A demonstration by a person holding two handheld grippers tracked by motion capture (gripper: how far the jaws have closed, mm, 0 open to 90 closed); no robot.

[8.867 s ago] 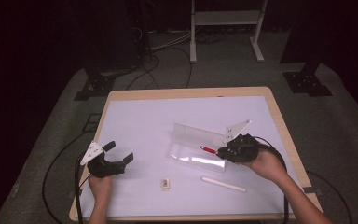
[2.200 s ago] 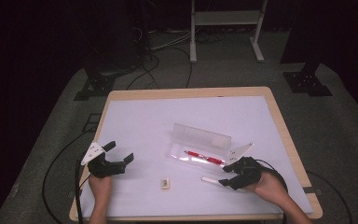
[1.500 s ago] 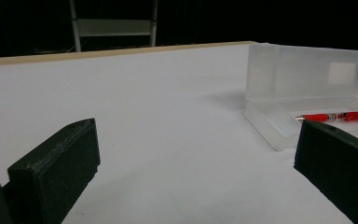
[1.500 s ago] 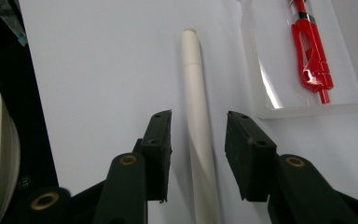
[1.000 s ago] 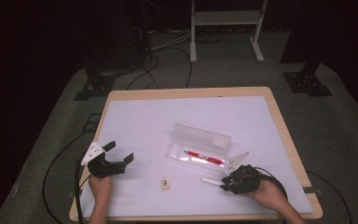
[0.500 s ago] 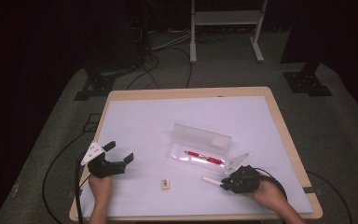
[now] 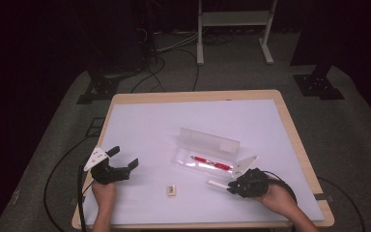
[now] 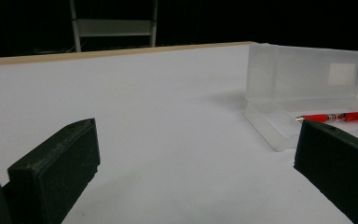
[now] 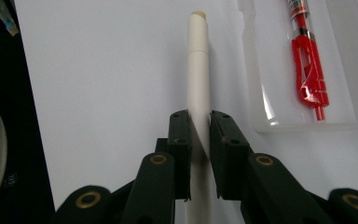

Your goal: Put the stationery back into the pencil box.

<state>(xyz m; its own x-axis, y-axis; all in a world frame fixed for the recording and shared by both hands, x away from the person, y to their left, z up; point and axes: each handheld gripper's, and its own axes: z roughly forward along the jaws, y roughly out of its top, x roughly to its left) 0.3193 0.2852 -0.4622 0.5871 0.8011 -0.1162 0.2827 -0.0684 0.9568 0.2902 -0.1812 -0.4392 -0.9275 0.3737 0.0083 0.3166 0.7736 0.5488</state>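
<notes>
Pinching one white pen [image 9: 199, 79], the right gripper [image 9: 199, 135] has its two black jaws pressed against the barrel, having just closed further onto it. Counted across the table [image 7: 140, 121]: one white pen, one red pen [image 7: 211, 163], one clear case [image 7: 207, 152] with its lid standing up, one small eraser [image 7: 172, 190]. In the right gripper view the white pen's long axis runs straight ahead between the fingers, its blunt tan-tipped end pointing away from them; in the high view that end sticks out to the left of the gripper [image 7: 236, 186]. It is a plain, slim, matte cylinder with a seam partway along. The red pen lies in the case, just beside and beyond the right finger [image 9: 226, 140]. The left gripper [image 7: 118, 162] rests well apart, its jaws spread wide with nothing between them.
</notes>
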